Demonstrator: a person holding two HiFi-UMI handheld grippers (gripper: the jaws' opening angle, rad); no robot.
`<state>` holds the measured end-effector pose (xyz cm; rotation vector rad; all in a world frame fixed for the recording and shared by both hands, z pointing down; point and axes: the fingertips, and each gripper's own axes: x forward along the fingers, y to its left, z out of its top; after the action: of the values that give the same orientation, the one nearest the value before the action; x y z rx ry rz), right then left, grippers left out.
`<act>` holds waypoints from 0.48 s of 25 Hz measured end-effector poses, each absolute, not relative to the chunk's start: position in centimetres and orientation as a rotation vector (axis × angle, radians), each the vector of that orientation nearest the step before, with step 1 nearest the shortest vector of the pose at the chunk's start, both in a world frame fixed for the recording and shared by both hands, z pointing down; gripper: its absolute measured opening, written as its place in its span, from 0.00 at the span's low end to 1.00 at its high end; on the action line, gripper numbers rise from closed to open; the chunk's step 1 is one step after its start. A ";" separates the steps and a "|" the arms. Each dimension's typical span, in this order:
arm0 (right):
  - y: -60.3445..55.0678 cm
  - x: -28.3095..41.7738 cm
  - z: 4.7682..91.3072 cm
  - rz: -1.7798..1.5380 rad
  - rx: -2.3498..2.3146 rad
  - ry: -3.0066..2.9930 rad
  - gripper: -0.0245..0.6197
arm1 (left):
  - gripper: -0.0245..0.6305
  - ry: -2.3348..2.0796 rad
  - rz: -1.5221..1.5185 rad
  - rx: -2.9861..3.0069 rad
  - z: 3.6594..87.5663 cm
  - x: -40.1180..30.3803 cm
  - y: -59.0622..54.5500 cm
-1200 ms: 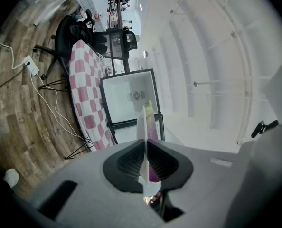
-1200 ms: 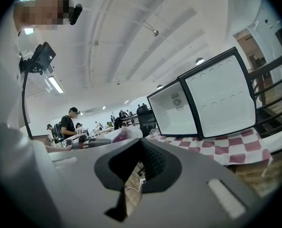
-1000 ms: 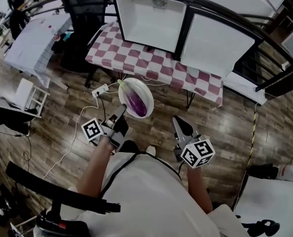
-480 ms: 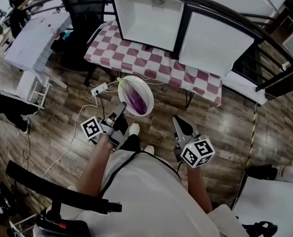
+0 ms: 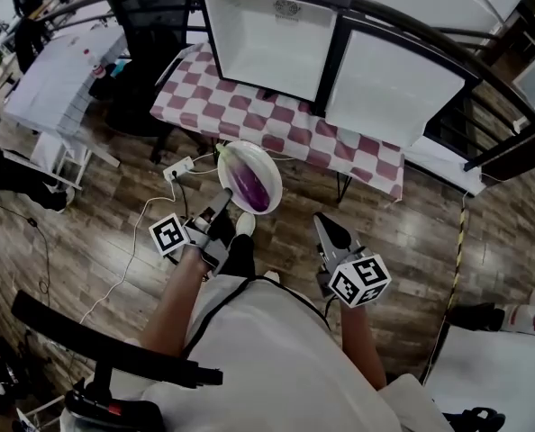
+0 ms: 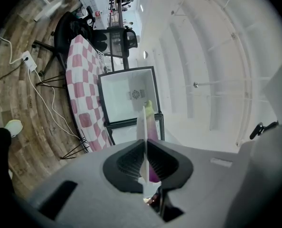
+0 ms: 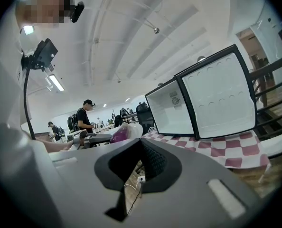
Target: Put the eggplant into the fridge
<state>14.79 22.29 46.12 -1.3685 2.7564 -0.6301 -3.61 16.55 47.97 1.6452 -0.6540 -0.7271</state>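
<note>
A purple eggplant (image 5: 248, 185) lies on a white plate (image 5: 266, 171) that I carry above the wood floor. My left gripper (image 5: 222, 202) is shut on the plate's near rim. In the left gripper view the plate (image 6: 143, 127) stands edge-on between the jaws, with the eggplant (image 6: 153, 129) just beyond it. The small white fridge (image 5: 272, 39) stands on a red-checked table (image 5: 249, 111), its door (image 5: 389, 84) swung wide open. My right gripper (image 5: 326, 230) hangs shut and empty to the right of the plate. The right gripper view shows the fridge (image 7: 172, 108) and the eggplant (image 7: 118, 135).
A power strip (image 5: 179, 166) with white cables lies on the floor left of the plate. A black office chair (image 5: 146, 25) and a white table (image 5: 56, 75) stand at the left. A black railing (image 5: 484, 70) runs along the right. People stand in the background of the right gripper view.
I have stepped a little toward the checked table, so the plate with the eggplant now sits slightly closer to it. A white shoe has come forward under the plate. Both grips are unchanged.
</note>
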 end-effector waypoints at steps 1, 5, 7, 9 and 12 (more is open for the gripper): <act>21.9 14.8 46.2 -0.632 -1.376 2.753 0.05 | 0.08 -0.648 -0.728 1.643 48.0 -3.6 16.1; 19.9 14.7 46.1 -0.635 -1.401 2.744 0.05 | 0.08 -0.630 -0.718 1.643 48.3 -3.7 14.0; 18.5 14.4 46.3 -0.640 -1.416 2.740 0.05 | 0.08 -0.624 -0.712 1.642 48.6 -3.9 12.5; 16.8 14.1 46.6 -0.649 -1.434 2.731 0.05 | 0.08 -0.622 -0.700 1.643 49.0 -4.3 10.7; 13.9 13.0 46.6 -0.653 -1.438 2.732 0.05 | 0.08 -0.614 -0.692 1.639 49.2 -5.0 7.6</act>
<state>13.05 13.93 46.57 -1.4381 2.7323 -0.6529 -5.01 7.57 49.20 1.6392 -0.6136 -0.6915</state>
